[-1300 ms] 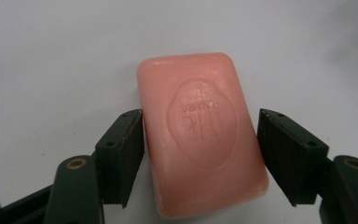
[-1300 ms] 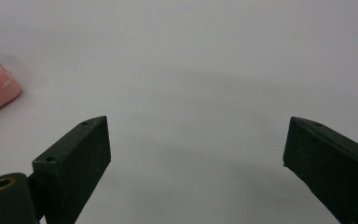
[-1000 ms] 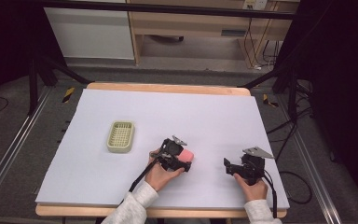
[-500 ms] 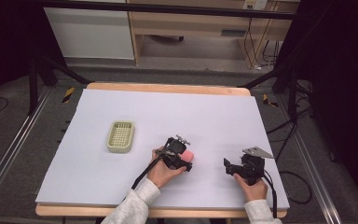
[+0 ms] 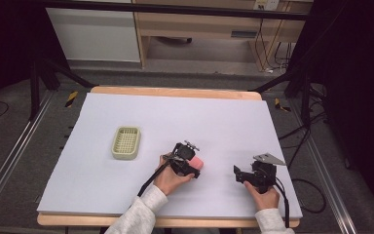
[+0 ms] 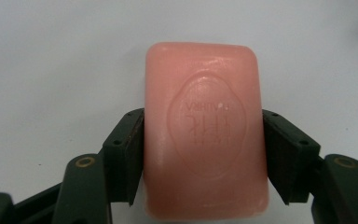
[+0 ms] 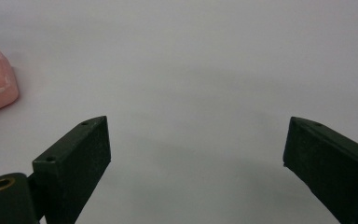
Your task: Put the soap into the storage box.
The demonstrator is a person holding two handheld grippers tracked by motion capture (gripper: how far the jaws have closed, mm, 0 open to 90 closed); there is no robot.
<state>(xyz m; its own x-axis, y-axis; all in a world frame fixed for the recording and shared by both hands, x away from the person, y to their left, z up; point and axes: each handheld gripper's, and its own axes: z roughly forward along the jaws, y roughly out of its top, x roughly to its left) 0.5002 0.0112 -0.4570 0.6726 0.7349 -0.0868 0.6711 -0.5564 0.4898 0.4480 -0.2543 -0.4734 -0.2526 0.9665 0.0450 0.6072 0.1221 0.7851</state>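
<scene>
Pink soap bar [image 6: 205,130] lies flat, long axis along the left tool [image 6: 204,154]

We see a wooden-edged table [image 5: 175,91] topped white, a wooden shelf unit [image 5: 199,22] behind, grey floor [image 5: 9,131], dark surroundings.

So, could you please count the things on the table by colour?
Pink: 1, the soap bar, clamped in the left tool
Pale green: 1, the slotted soap dish
Black: 2, the left tool and the right tool, which is open
Total: 4
</scene>
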